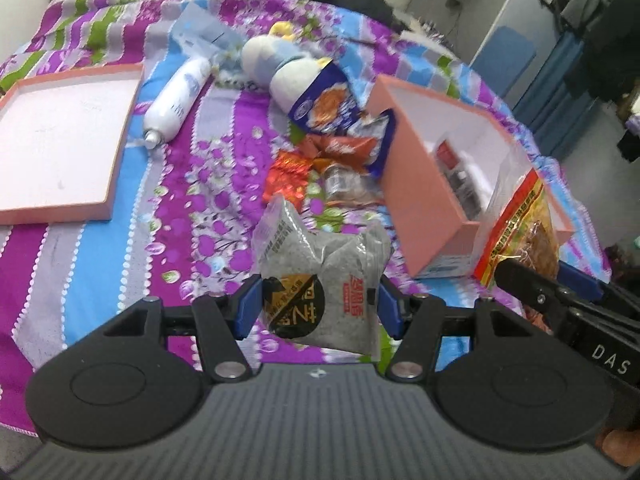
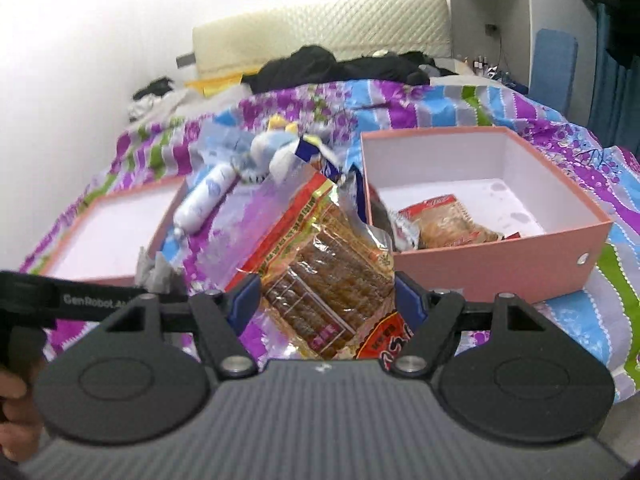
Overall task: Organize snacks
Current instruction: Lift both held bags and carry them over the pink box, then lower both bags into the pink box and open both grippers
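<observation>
My left gripper [image 1: 318,304] is shut on a grey snack pack [image 1: 324,272] with a black and gold label, held above the bedspread. In the right wrist view my right gripper [image 2: 327,300] is shut on a clear bag of brown biscuits [image 2: 320,264] with red and yellow trim; the same bag [image 1: 520,228] shows at the right of the left wrist view. The pink box [image 2: 500,256] lies just right of that bag, with a red-wrapped snack [image 2: 444,222] inside. Loose snacks [image 1: 328,148] are piled beside the box [image 1: 416,184] on the bed.
A pink lid [image 1: 60,148] lies upturned at the left. A white bottle [image 1: 176,100] and a plush toy [image 1: 276,64] rest on the striped floral bedspread [image 1: 120,280]. Dark clothes [image 2: 336,64] and a quilted headboard [image 2: 320,36] stand at the far end.
</observation>
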A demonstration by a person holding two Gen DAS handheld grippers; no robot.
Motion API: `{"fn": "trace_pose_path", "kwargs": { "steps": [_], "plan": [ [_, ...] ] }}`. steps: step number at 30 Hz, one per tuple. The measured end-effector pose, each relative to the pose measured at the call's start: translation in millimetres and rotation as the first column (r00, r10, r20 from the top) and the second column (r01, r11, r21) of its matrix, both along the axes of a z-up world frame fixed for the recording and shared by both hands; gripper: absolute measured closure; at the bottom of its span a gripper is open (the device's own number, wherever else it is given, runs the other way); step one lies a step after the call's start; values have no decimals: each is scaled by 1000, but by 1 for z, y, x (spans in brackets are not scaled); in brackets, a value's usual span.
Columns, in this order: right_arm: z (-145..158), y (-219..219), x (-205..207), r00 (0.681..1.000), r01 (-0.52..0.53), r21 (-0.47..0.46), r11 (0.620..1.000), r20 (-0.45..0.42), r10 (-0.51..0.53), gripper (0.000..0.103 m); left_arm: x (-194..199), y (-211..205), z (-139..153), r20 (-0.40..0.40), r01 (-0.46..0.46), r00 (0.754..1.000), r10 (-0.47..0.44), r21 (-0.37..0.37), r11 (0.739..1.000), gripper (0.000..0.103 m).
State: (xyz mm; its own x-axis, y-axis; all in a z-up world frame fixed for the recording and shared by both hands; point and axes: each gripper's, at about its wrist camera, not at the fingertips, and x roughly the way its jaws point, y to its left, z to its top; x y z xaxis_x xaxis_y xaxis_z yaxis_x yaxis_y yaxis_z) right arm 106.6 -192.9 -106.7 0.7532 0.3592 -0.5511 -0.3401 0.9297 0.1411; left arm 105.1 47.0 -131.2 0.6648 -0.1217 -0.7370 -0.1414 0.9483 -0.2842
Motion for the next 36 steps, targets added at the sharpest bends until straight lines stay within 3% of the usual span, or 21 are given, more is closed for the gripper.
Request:
{"fn": "trace_pose_path", "kwargs": {
  "steps": [11,19,28,36],
  "plan": [
    [41,-38,-13,995,63,49,997,78,-66,30,-4,-32,59,97,58,994,-57,-7,998,39],
    [64,-70,-3,984,113,54,992,130,-119,30,25,-69,92,146,162,976,-159,-8,987,39],
    [67,-101,52,972,180,64,982,143,-188,29,105,-114,104,145,262,956,-256,-20,965,39],
    [49,-122,118,968,216,59,975,115,-221,29,200,-147,91,127,316,942,-312,-13,949,39]
  ]
}}
